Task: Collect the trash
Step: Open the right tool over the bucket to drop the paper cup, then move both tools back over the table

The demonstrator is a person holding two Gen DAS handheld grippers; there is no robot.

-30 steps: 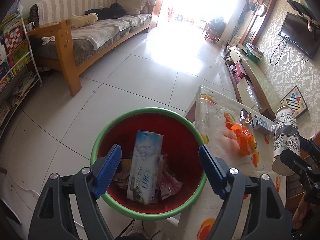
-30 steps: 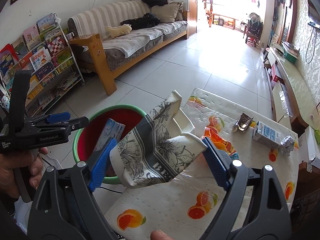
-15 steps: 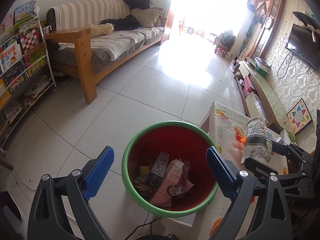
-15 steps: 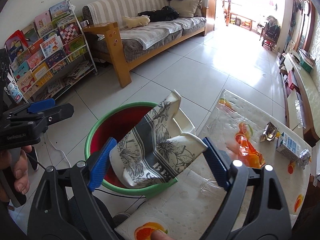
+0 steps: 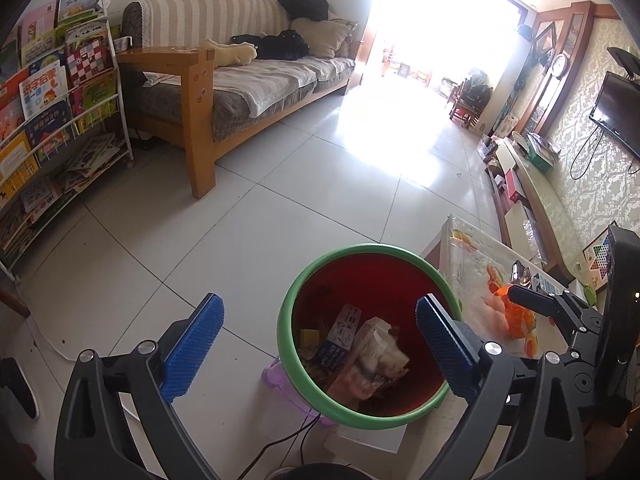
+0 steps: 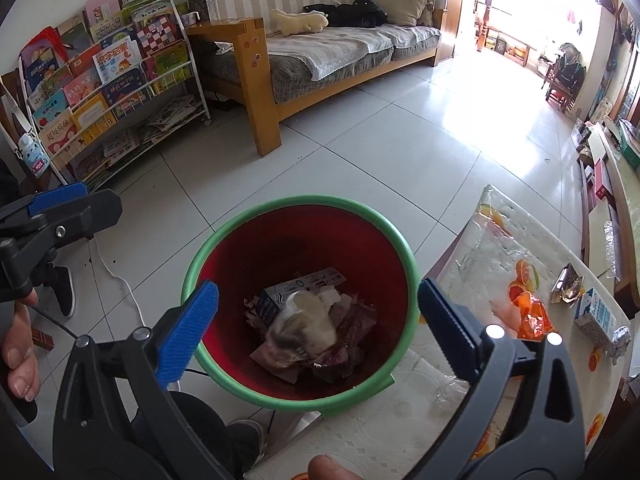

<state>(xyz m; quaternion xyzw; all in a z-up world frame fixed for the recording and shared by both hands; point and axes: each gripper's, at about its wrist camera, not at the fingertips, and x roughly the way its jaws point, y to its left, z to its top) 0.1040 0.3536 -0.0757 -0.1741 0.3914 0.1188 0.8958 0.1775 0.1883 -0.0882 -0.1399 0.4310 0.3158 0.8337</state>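
A white-tiled living-room floor [image 6: 400, 152] carries the green-rimmed red plastic bin [image 6: 298, 308] beside a fruit-print table [image 6: 492, 256]. The floral paper cup [image 6: 304, 320], blurred, lies in the bin. Both the right gripper [image 6: 318, 320] and left gripper [image 5: 318, 344] have just opened wide, empty.

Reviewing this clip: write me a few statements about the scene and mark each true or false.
1. The right gripper holds a paper bag. False: its jaws have just been opening and stand empty; the crumpled bag lies in the bin.
2. The left gripper is open and empty. True.
3. The bin has a green rim and red inside. True.
4. The table is free of trash. False: an orange wrapper and a small carton remain there.
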